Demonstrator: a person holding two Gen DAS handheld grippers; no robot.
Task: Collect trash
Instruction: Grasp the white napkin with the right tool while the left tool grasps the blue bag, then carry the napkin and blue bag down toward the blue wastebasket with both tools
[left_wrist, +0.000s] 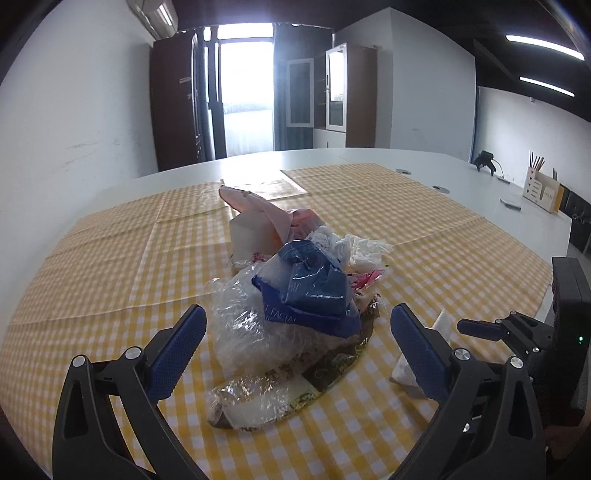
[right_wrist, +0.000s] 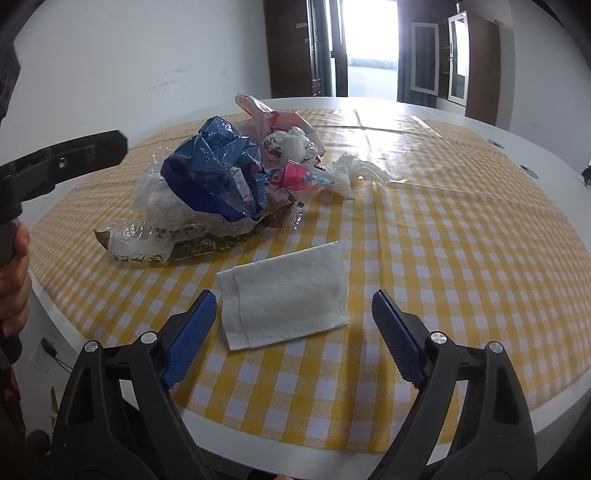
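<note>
Left wrist view: the left gripper (left_wrist: 297, 325) stands wide open low in the frame, its blue pads either side of the trash pile (left_wrist: 295, 295) at centre, not pressing on it.
Right wrist view: the right gripper (right_wrist: 293, 314) is spread open at lower centre, nothing pinched; the folded white napkin (right_wrist: 284, 295) lies flat on the cloth between its fingers, just ahead of them.
Trash pile: a crumpled blue wrapper (right_wrist: 214, 173), clear plastic film (left_wrist: 240, 332), a pink-and-white bag and crumpled tissue, heaped together on the yellow checked tablecloth (right_wrist: 443, 240) at upper left of the right view.
Napkin: lies alone, near the pile but apart from it, toward the lower middle of the frame.
Other hand: a person's hand (right_wrist: 14, 280) at the left edge holds the left tool's handle.
Step in hand: lining up on the loose napkin, the one piece still outside the heap, as I judge it.
Next move: lower the right fingers to the cloth, close on the napkin's edge, then carry it to the pile.
Risk: a thin, flat sheet may slip from the pads or drag the cloth.
</note>
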